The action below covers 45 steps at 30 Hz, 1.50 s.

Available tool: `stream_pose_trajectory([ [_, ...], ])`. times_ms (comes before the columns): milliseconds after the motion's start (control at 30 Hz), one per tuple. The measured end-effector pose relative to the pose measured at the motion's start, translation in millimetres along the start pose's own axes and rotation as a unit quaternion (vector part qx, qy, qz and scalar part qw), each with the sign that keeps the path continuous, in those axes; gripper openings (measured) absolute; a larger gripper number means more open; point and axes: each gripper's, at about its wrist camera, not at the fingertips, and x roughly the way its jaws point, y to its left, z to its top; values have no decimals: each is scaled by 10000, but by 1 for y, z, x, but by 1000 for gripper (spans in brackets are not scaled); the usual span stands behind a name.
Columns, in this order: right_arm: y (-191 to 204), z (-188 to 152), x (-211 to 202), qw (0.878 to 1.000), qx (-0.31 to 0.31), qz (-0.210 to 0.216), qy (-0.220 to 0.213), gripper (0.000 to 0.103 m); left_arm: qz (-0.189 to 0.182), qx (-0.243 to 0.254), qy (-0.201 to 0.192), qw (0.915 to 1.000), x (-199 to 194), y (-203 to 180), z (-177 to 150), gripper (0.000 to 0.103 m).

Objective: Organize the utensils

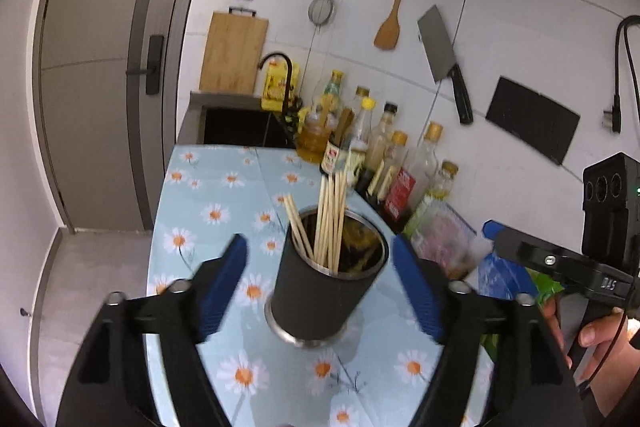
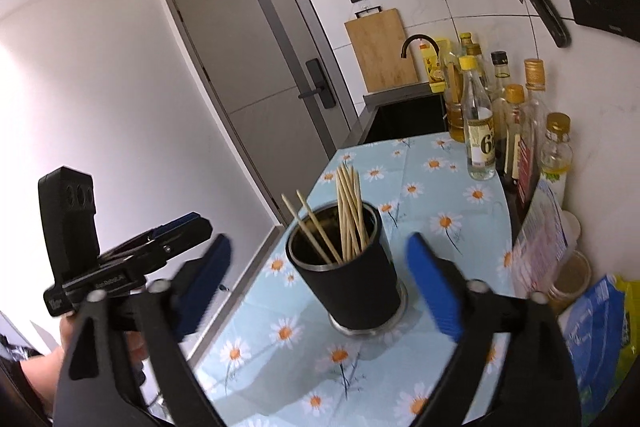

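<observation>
All the chopsticks [image 1: 330, 215] in view stand in the dark holder [image 1: 326, 287] on the daisy cloth [image 1: 208, 195], none beside it, both left gripper [image 1: 320, 283] and right gripper [image 2: 316, 283] gaping empty around it, so little seems left.

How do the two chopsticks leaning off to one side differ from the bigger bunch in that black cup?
The two leaning chopsticks slant left and rest against the rim of the black cup; the bunch of chopsticks stands nearly upright. The pair is splayed apart, while the bunch is packed close together. Both are pale wood, and both sit in the same cup with their tips poking above the rim.
</observation>
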Motion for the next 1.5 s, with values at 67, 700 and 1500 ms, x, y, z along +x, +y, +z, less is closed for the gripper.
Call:
stream_pose_trajectory([
  [67,-3,-9,-6,10000,-26,1,46,98,126,-9,46,9999,-4,0,-9,92],
  [700,5,-104,-19,9929,-819,-455,737,98,232,79,921,9954,-16,-11,-105,97],
  [1500,5,-129,-27,9924,-615,-501,938,98,426,169,1315,9903,-19,-26,-134,97],
])
